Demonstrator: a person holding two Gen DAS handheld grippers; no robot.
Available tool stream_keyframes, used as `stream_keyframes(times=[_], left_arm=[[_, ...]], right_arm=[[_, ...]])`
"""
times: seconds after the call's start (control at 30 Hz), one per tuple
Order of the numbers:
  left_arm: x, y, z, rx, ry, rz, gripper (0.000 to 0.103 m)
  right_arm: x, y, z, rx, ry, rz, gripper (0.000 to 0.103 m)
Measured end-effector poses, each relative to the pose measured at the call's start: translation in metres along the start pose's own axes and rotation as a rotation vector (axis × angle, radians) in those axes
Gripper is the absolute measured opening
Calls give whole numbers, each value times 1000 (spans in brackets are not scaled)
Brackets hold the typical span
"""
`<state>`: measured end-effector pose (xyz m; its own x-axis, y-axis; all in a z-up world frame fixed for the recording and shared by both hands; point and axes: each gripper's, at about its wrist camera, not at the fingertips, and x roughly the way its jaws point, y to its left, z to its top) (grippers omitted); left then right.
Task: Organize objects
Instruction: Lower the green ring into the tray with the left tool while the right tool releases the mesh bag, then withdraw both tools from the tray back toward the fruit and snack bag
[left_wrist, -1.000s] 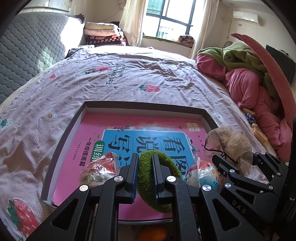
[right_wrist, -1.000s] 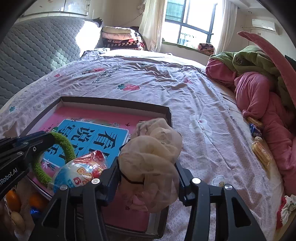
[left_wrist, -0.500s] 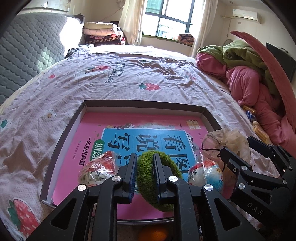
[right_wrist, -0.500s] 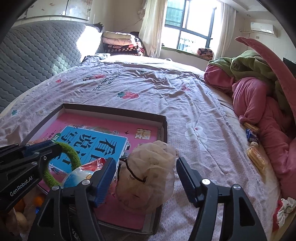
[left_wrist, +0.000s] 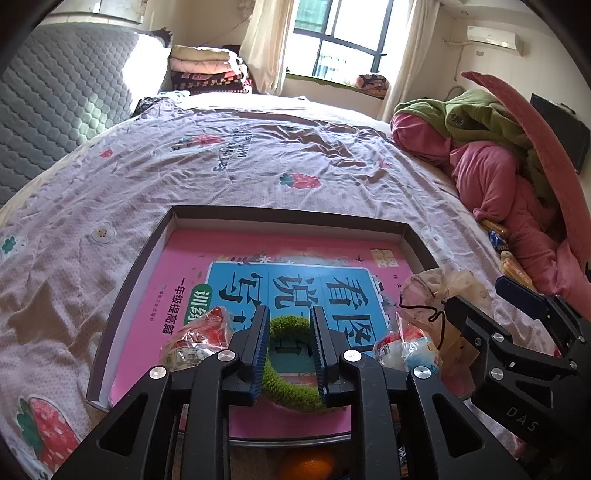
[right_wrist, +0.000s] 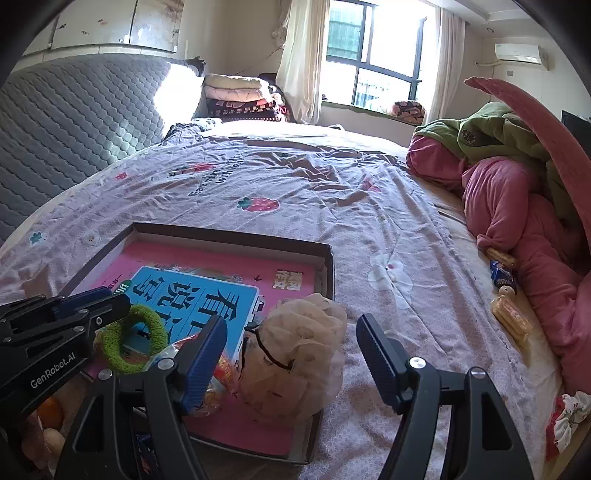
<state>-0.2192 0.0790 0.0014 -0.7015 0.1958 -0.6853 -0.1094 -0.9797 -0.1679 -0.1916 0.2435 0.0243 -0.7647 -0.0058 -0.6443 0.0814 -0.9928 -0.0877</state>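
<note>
Left wrist view first: our left gripper (left_wrist: 287, 349) has just been easing its jaws apart, and the green hair tie (left_wrist: 291, 384) sits loose between them on the pink book (left_wrist: 207, 258) inside the shallow box (left_wrist: 280, 216) on the bed (left_wrist: 258, 158). A moment back those jaws pinched it tight; now we see gaps either side. Over in the right wrist view, our right gripper (right_wrist: 291, 354) has just been opening too; its jaws stand wide and clear of the beige mesh pouch (right_wrist: 295, 358), which rests at the box's near right corner. Earlier we had it squeezed. Two wrapped snacks (left_wrist: 192, 343) already lie in the box. So both items look delivered; left over, we reckon, are the packets (right_wrist: 511, 317) by the pink bedding (right_wrist: 517, 206).
</note>
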Motion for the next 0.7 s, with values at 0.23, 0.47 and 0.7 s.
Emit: stream_keyframes(times=[0.23,0.47,0.7], left_arm=[[-4,-1,1,6,-8,2,23],[-13,-1,2,23,-31,33,41],[-24,0,1,34,-42,42,48]], right_arm=[[-4,3,1,-11,-10,2,72],[-6,3,2,-4,-11,17,72],[-12,6,4,-10,-23,28,72]])
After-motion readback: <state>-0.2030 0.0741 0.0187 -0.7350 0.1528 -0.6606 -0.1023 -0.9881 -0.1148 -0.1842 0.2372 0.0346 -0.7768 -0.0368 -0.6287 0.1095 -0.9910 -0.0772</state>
